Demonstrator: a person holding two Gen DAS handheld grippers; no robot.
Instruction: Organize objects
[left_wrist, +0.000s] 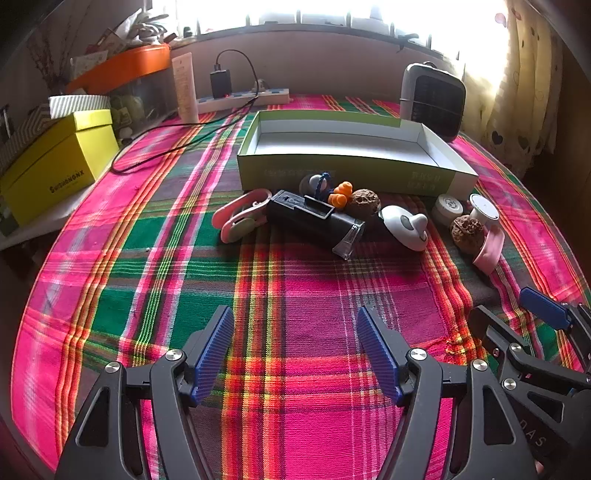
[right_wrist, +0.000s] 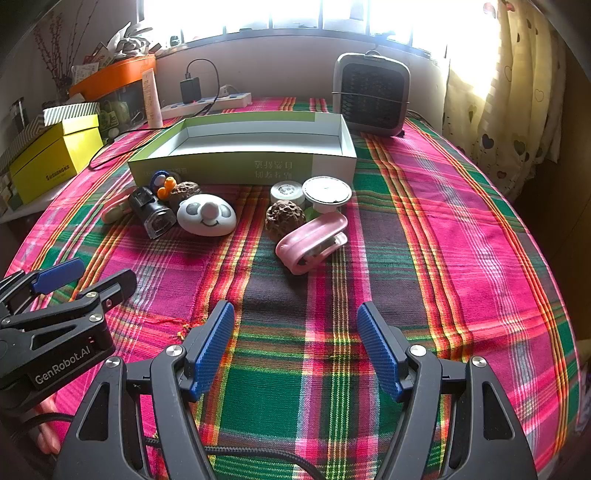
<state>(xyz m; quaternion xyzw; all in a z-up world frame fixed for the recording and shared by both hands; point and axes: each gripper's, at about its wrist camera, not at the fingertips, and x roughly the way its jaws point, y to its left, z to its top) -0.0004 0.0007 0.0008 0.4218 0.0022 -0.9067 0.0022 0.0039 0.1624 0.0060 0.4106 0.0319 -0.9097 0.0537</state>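
An empty green and white box (left_wrist: 347, 170) (right_wrist: 236, 162) lies open on the plaid cloth. In front of it sits a row of small things: a pink clip (left_wrist: 240, 216), a black flashlight (left_wrist: 314, 219) (right_wrist: 151, 214), orange earplugs (left_wrist: 340, 194) (right_wrist: 165, 187), two walnuts (left_wrist: 365, 203) (right_wrist: 285, 218), a white smiley gadget (left_wrist: 404, 227) (right_wrist: 206, 216), a small white jar (left_wrist: 447, 208) (right_wrist: 287, 192), a white round lid (right_wrist: 326, 192) and a second pink clip (left_wrist: 489, 251) (right_wrist: 314, 240). My left gripper (left_wrist: 295, 350) (right_wrist: 81, 275) and right gripper (right_wrist: 295, 347) (left_wrist: 517, 306) both hang open and empty, well short of the row.
A yellow box (left_wrist: 55, 166) and orange-lidded bin (left_wrist: 122, 70) stand at the left. A power strip (left_wrist: 243, 98) with charger and cable (left_wrist: 155, 147) lies at the back. A small heater (right_wrist: 371, 96) stands behind the box on the right. Curtains (right_wrist: 509, 92) hang far right.
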